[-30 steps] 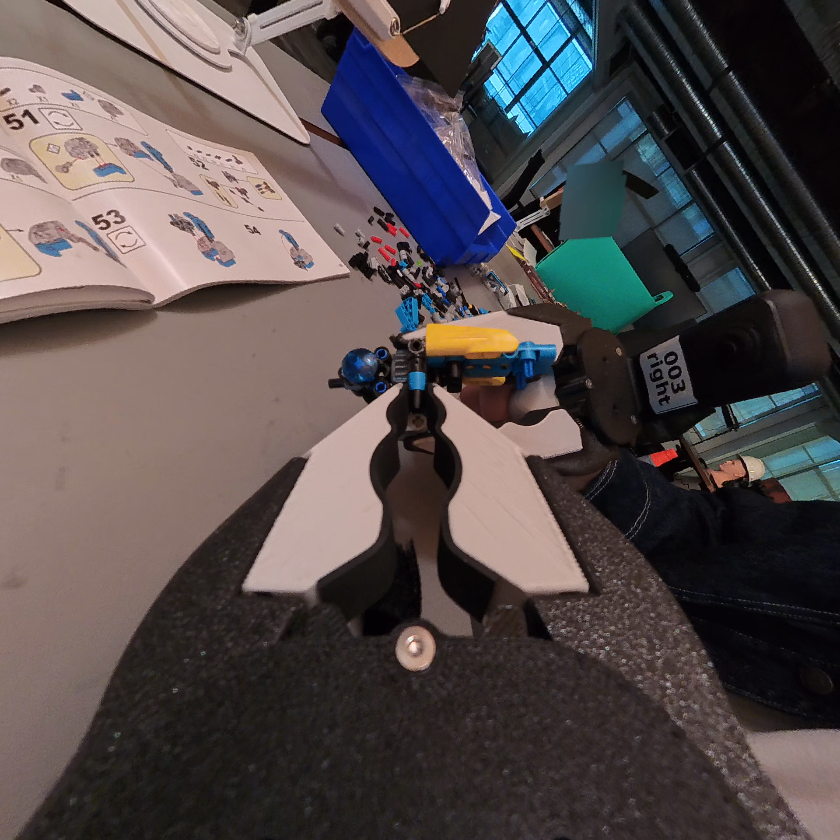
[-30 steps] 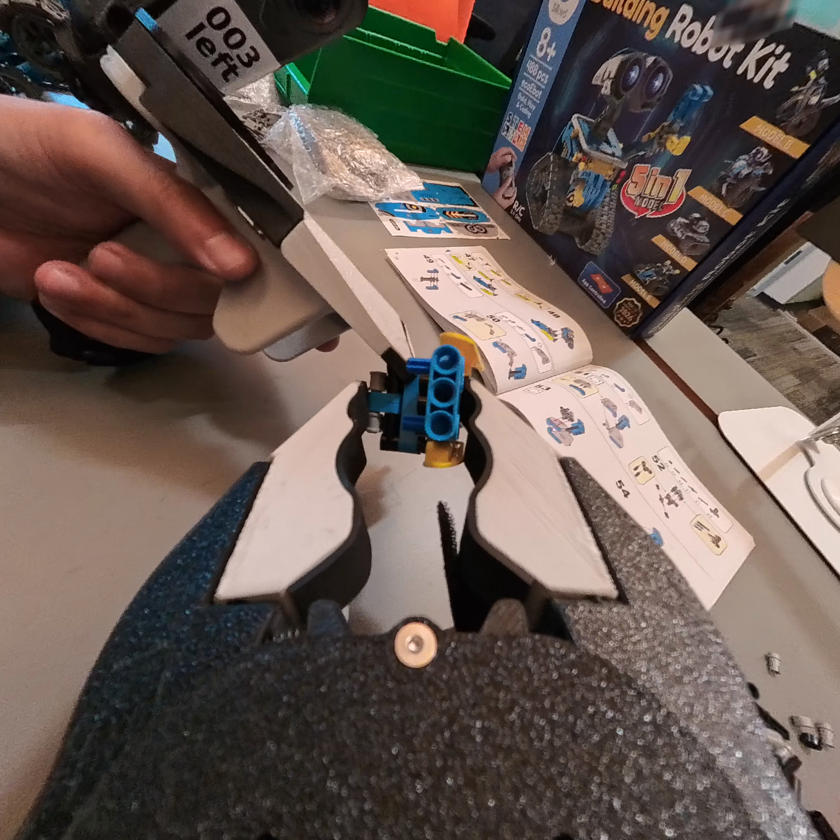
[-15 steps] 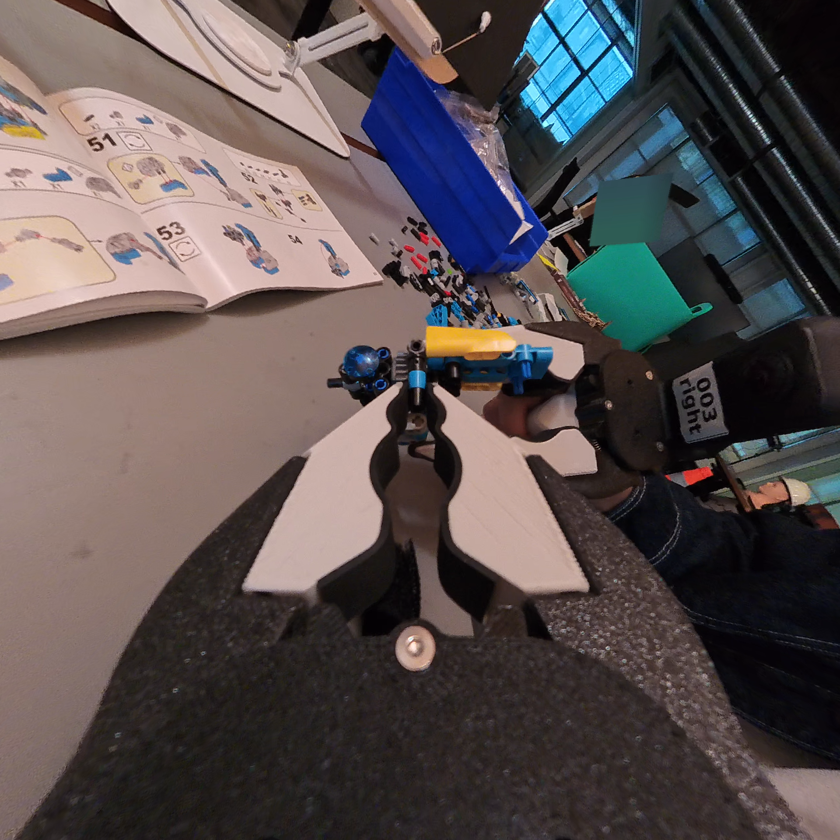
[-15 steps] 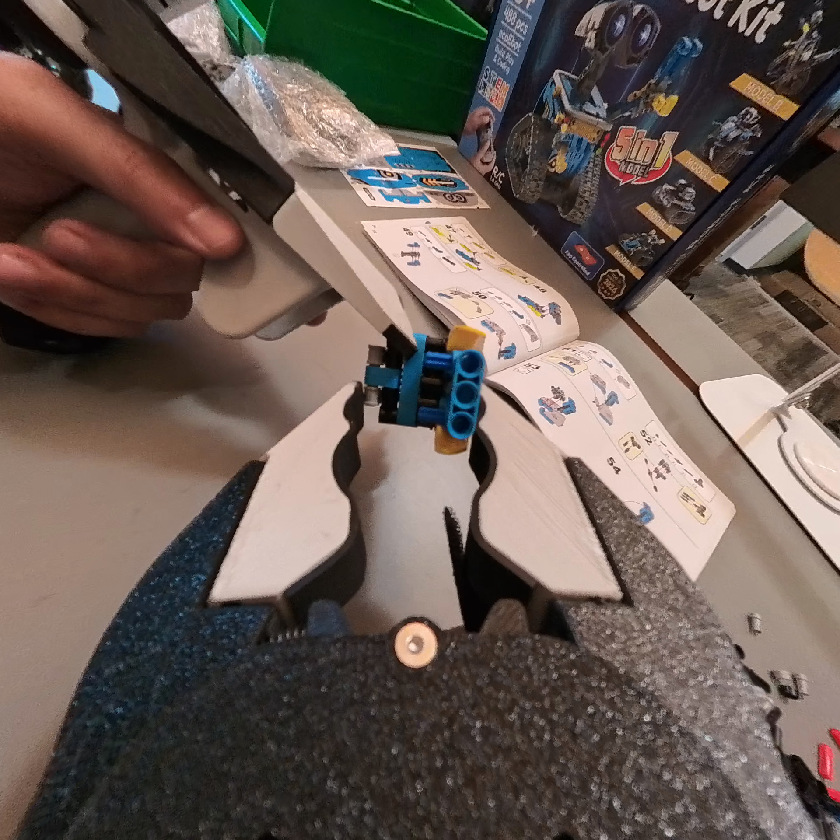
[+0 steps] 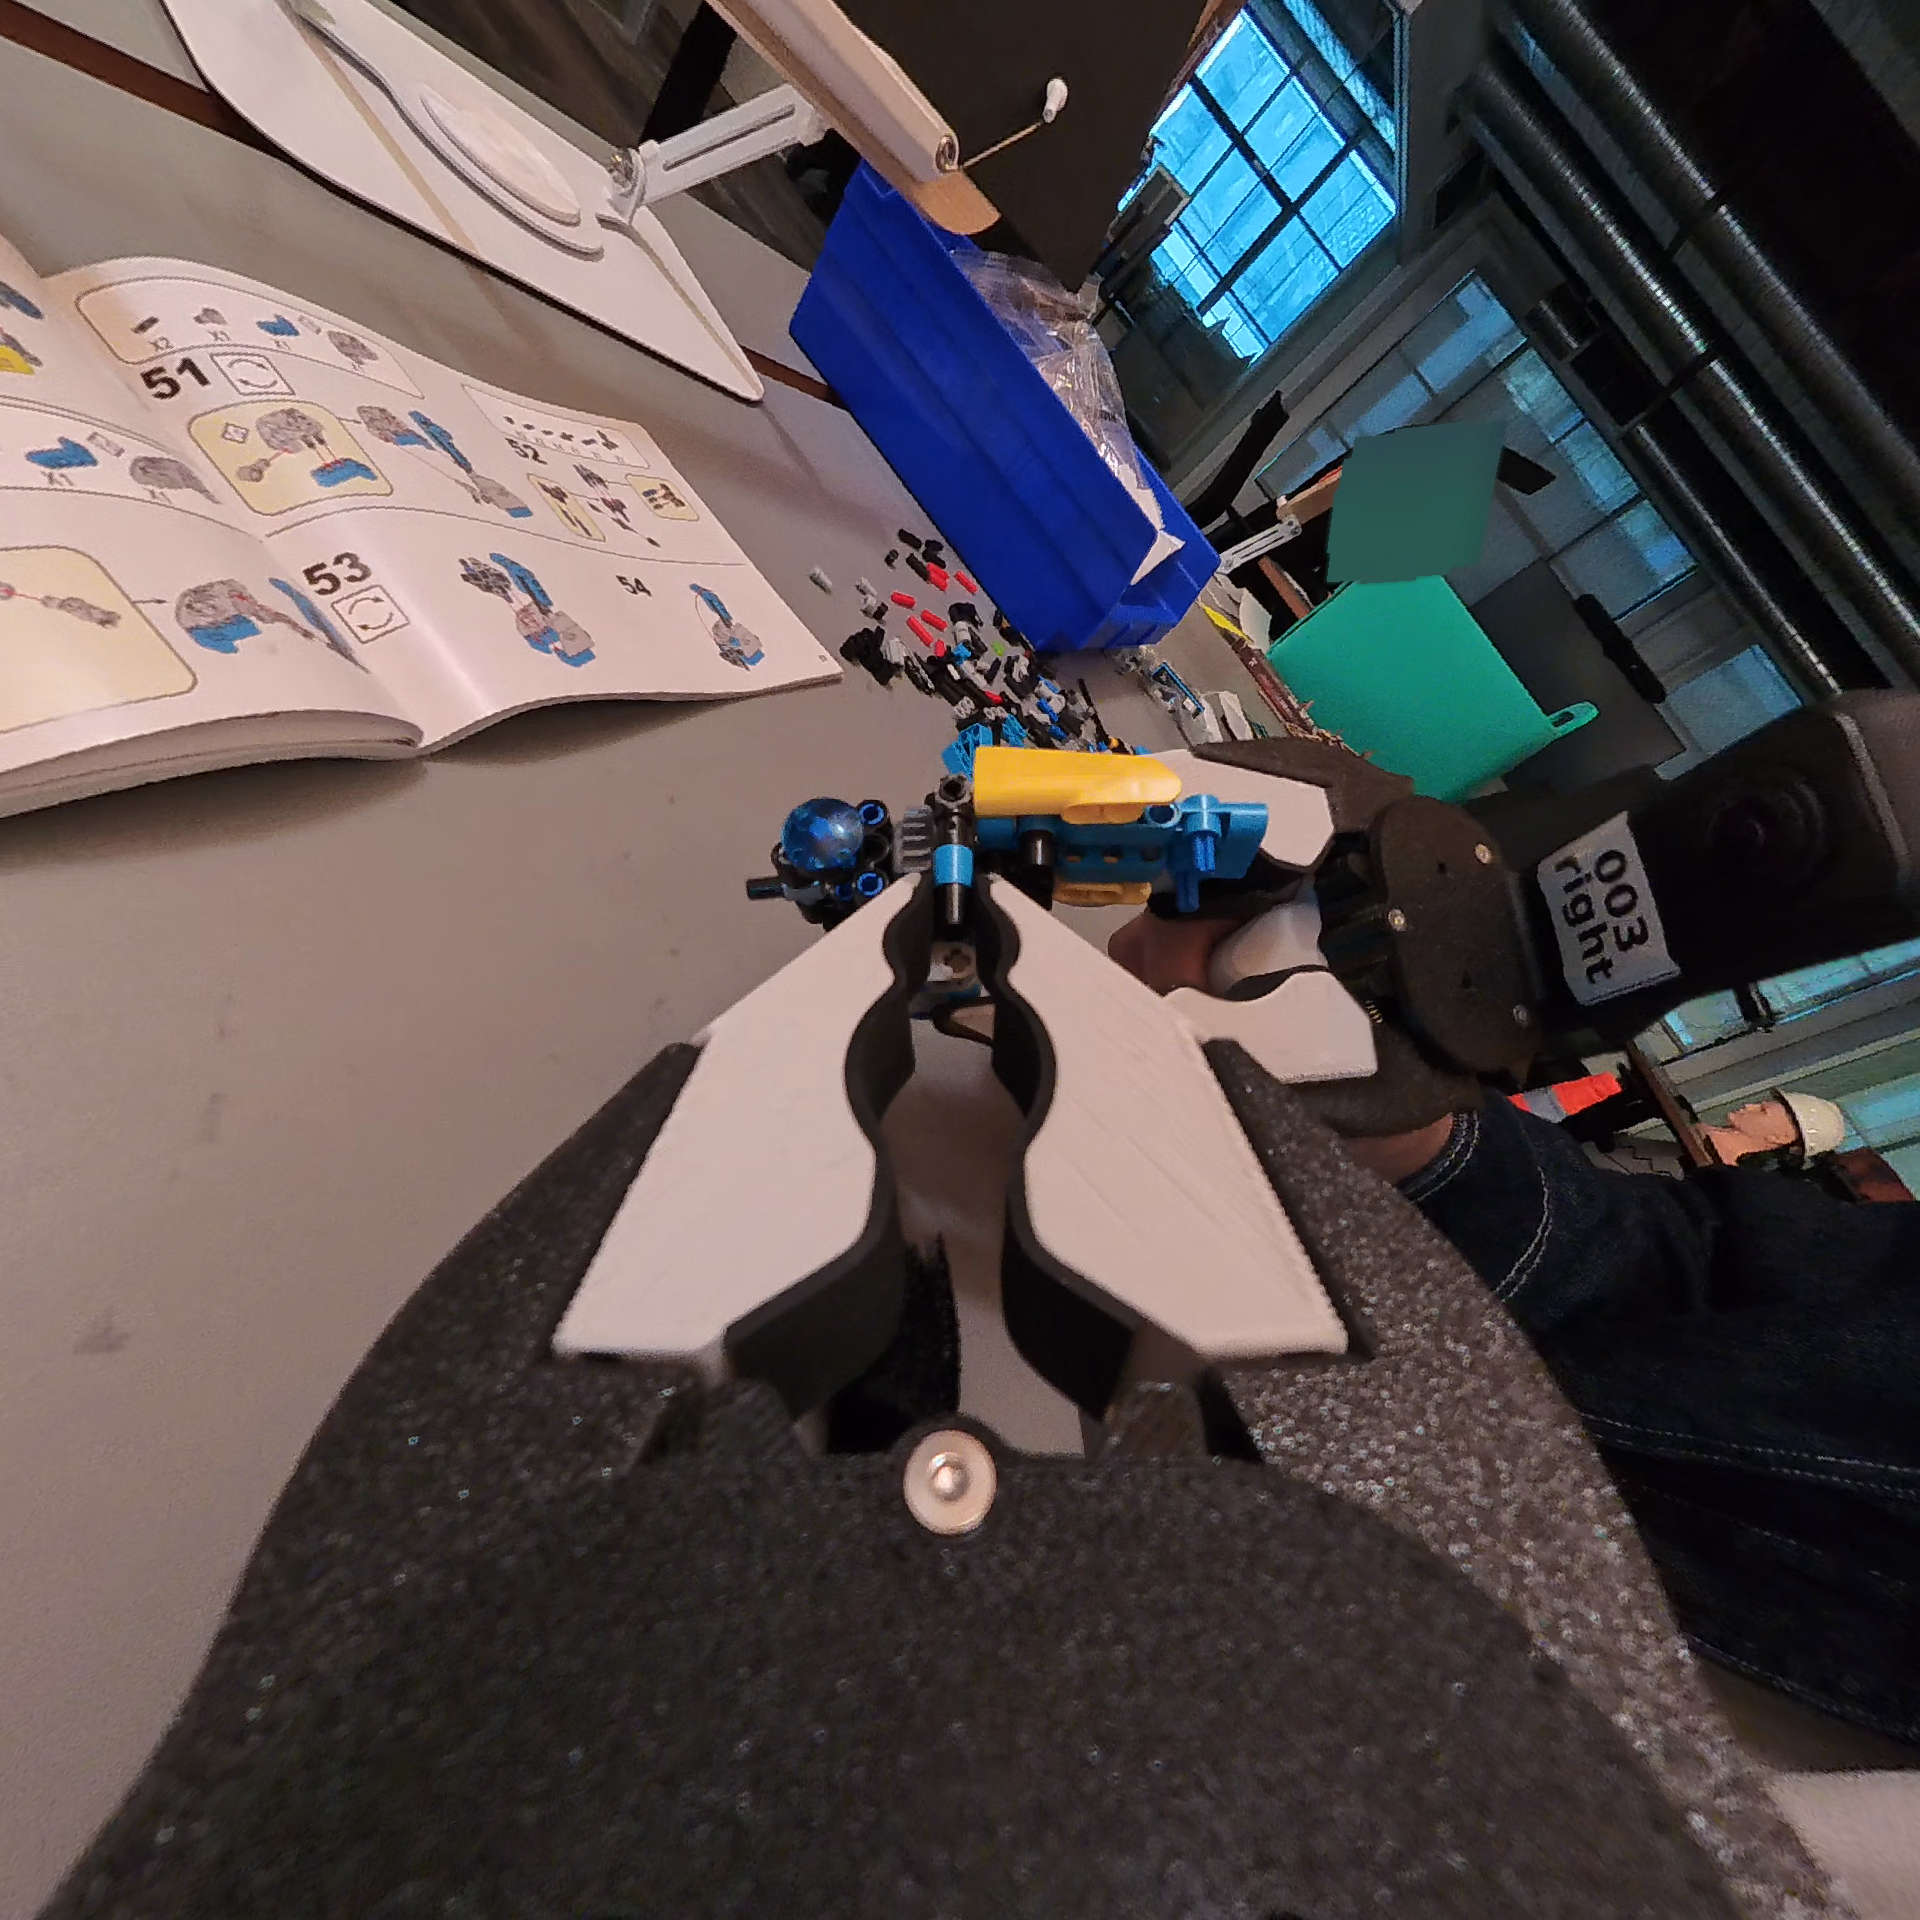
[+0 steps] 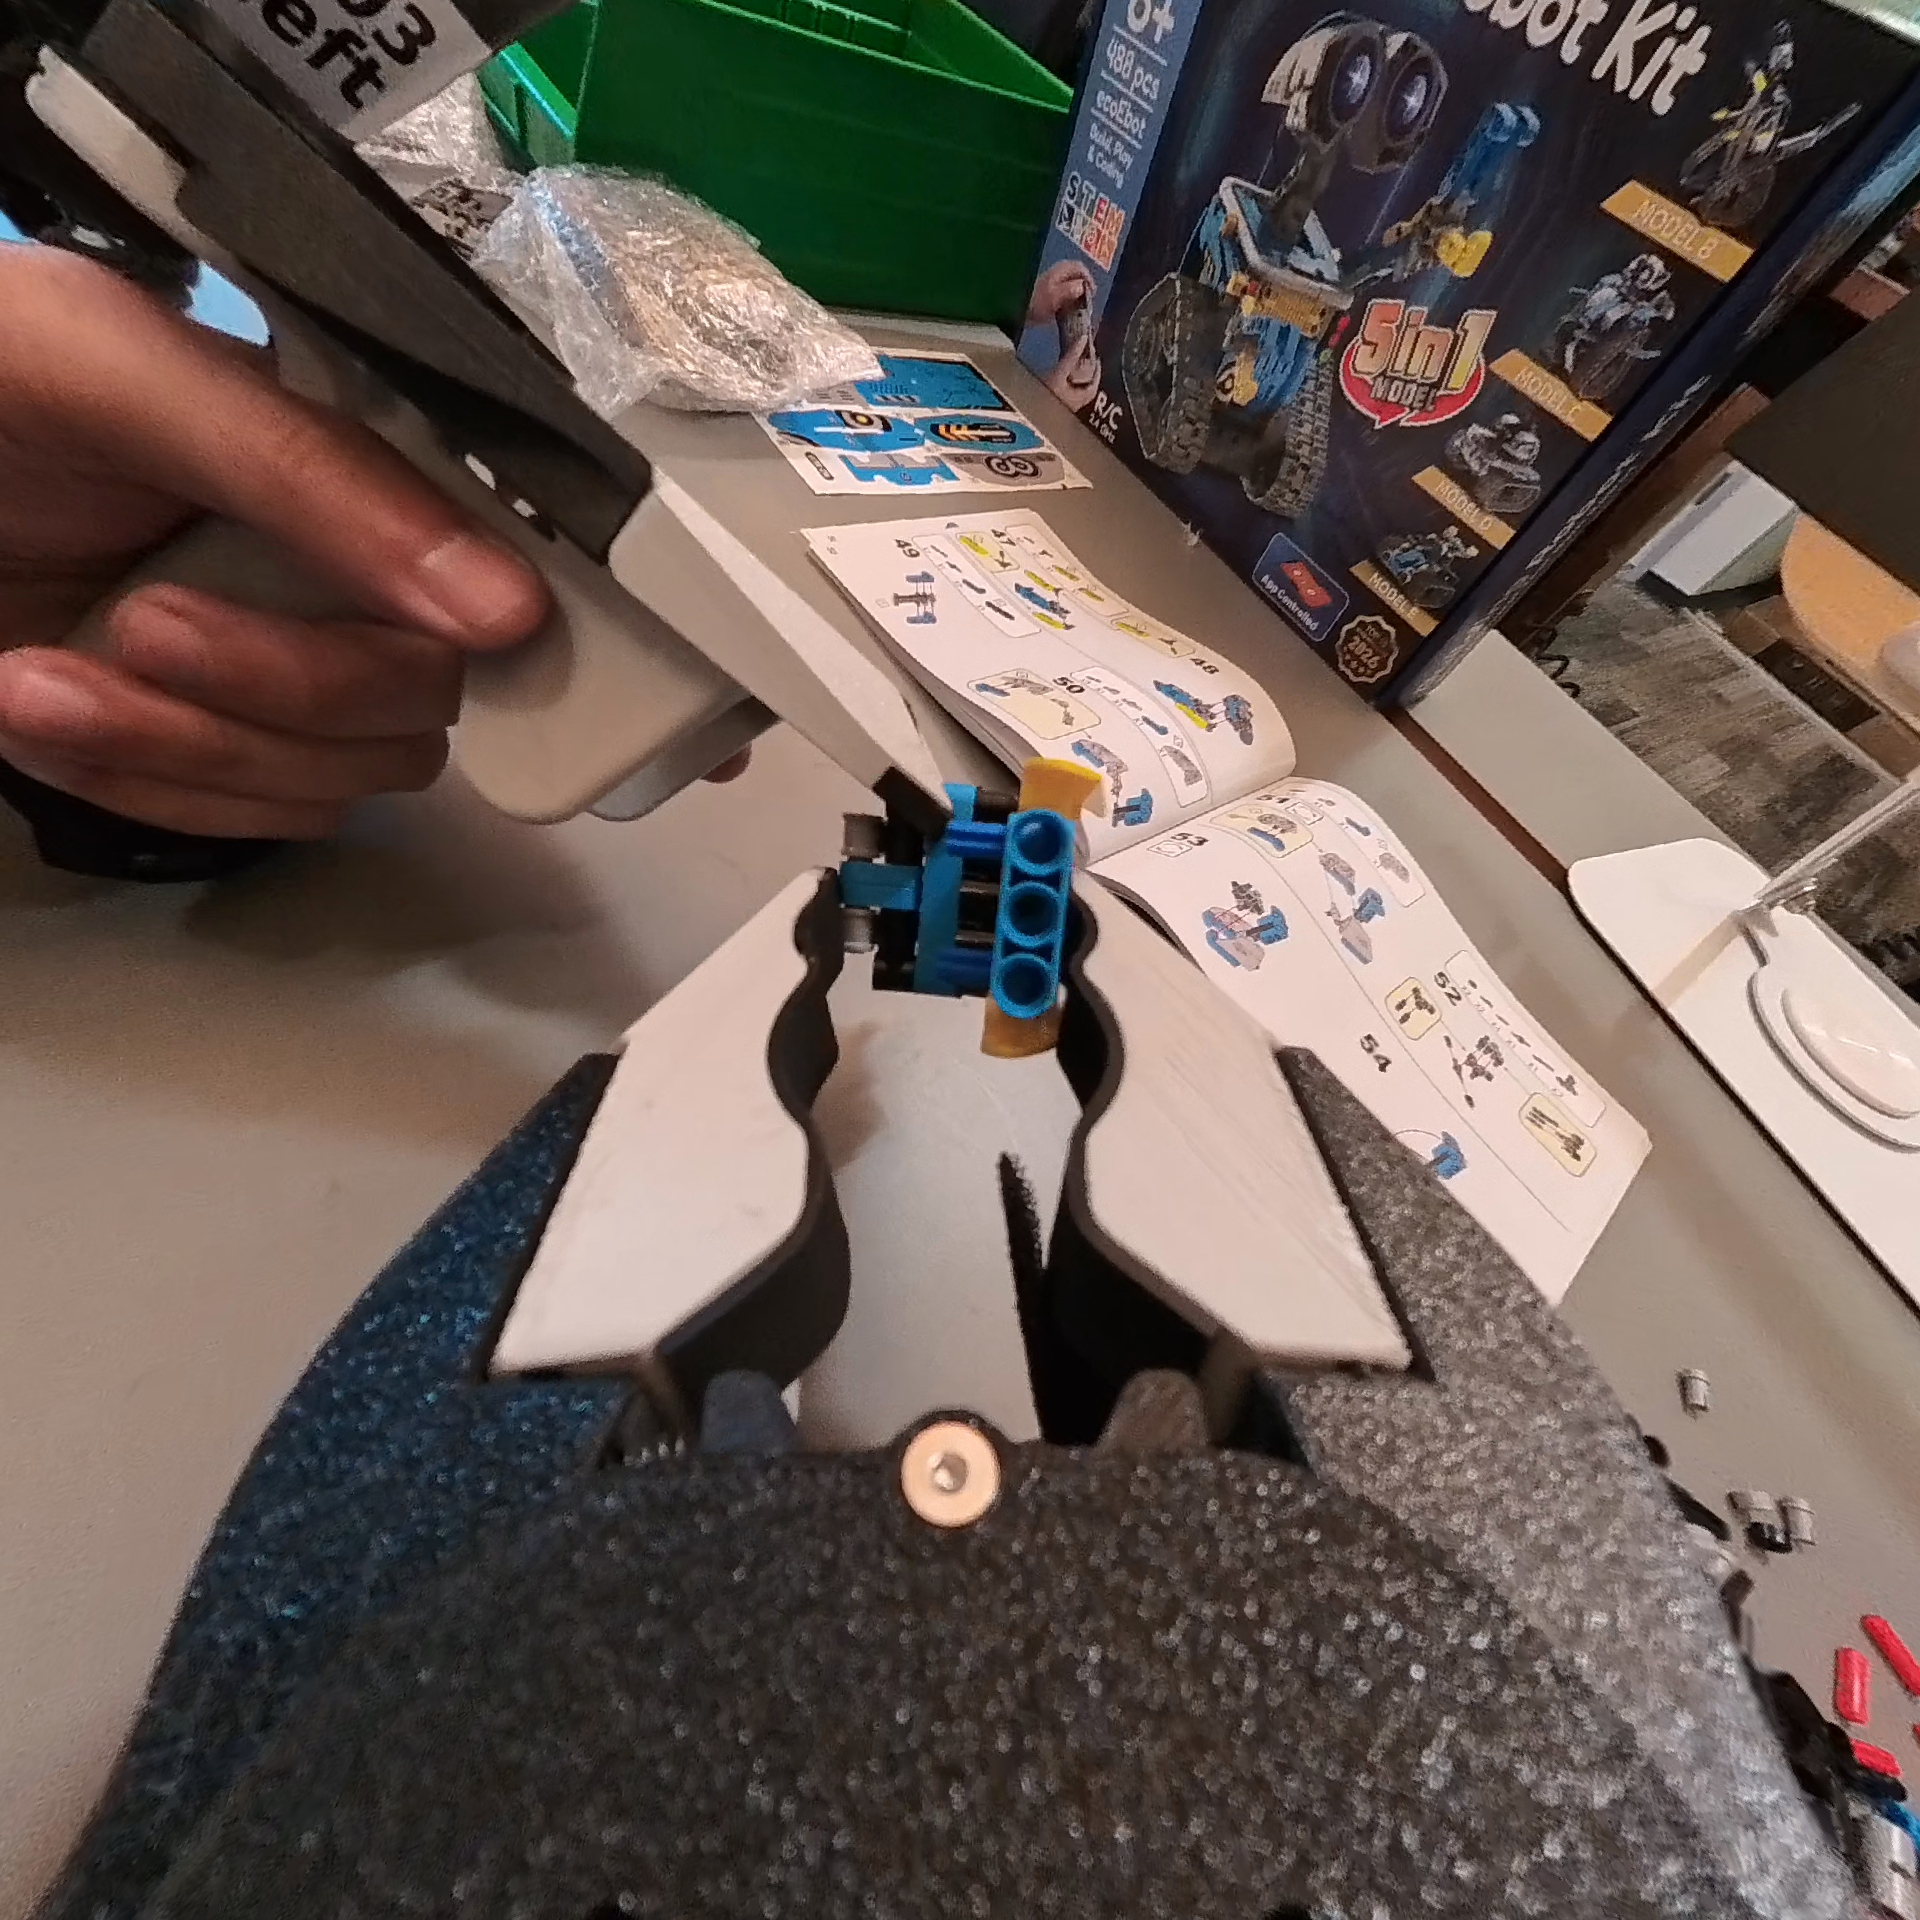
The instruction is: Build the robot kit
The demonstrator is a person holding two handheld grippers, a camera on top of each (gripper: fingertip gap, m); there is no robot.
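Note:
A small brick assembly [image 5: 1039, 842] of blue, yellow and black parts, with a clear blue ball at one end, hangs above the grey table between both grippers. My left gripper [image 5: 954, 909] is shut on a thin black and blue part in its middle. My right gripper [image 6: 951, 935] is shut on the other end, where a blue three-hole beam [image 6: 1023, 920] and a yellow piece face the camera. The right gripper also shows in the left wrist view [image 5: 1299, 831], held by a hand with a denim sleeve. The left gripper also shows in the right wrist view [image 6: 810, 707], held by a bare hand.
An open instruction booklet [image 5: 343, 561] lies on the table [image 5: 312, 1039]. Several small loose parts [image 5: 956, 644] are scattered before a blue bin [image 5: 987, 436]. A kit box [image 6: 1455, 312], green bins [image 6: 810, 135], a sticker sheet [image 6: 914, 436], a plastic bag [image 6: 665, 291] and a white stand base [image 6: 1766, 987] are nearby. My two grippers' fingertips are within a few centimetres of each other.
Both grippers keep their hold on the assembly. The assembly has turned a little in the right wrist view, and the views have shifted slightly over the table.

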